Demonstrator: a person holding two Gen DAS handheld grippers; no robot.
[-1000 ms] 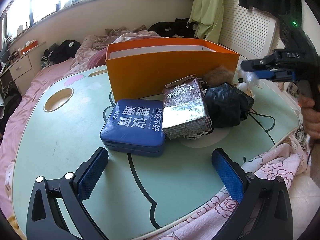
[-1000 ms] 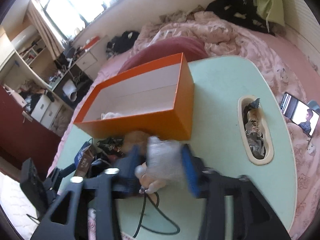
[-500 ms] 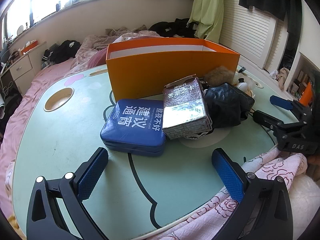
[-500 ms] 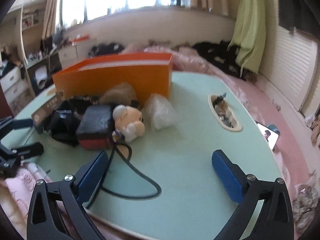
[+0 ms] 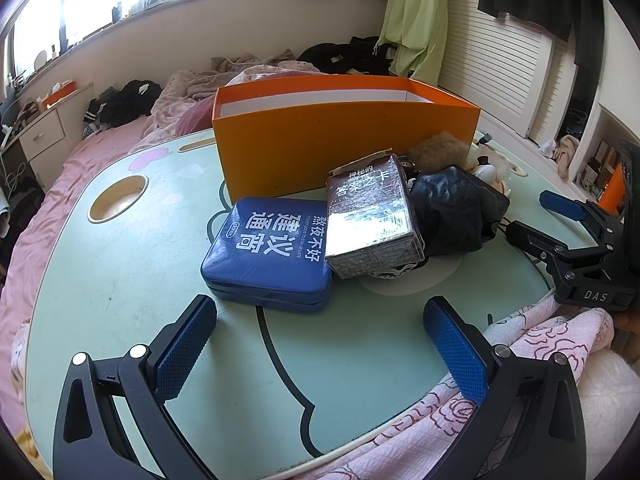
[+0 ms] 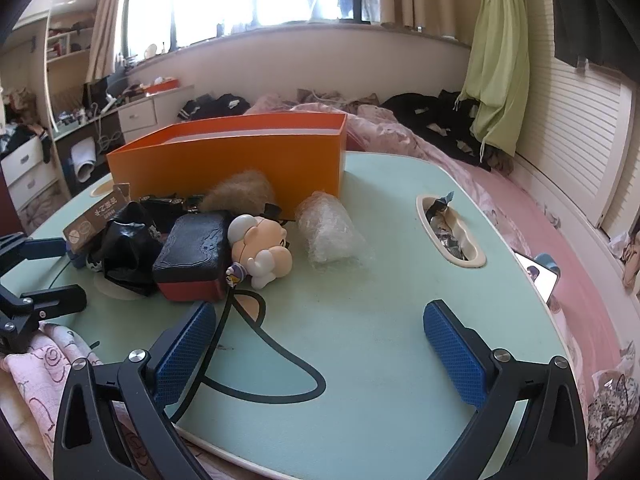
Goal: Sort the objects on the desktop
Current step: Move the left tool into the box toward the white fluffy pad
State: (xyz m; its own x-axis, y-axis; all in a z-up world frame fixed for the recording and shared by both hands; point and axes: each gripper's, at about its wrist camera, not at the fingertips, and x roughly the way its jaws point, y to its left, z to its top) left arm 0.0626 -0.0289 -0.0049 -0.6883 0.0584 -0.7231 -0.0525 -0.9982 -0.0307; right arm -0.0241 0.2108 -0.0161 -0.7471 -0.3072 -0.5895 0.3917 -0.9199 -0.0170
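Observation:
An open orange box [image 5: 344,148] [image 6: 232,160] stands at the back of the green table [image 5: 100,280]. In front of it lie a blue case [image 5: 268,252], a dark printed book [image 5: 372,220], a crumpled black bag [image 5: 456,216] and a brown fur ball [image 6: 240,192]. A black-and-red box [image 6: 192,256], a small toy figure [image 6: 260,248] and a bubble-wrap bundle [image 6: 328,228] lie further right. My left gripper [image 5: 320,352] is open and empty, just short of the blue case. My right gripper [image 6: 320,354] is open wide and empty, over a black cable [image 6: 272,360].
A long slot [image 6: 448,232] in the table holds wrappers, and a round cup hole [image 5: 118,198] sits at the left. A phone [image 6: 536,276] lies off the right edge. A pink floral blanket [image 5: 520,360] covers the near edge. A bed lies behind.
The right gripper let go of the bubble-wrap bundle, which now lies beside the orange box. It opened wide and came down low at the table's near edge. The left gripper stayed still.

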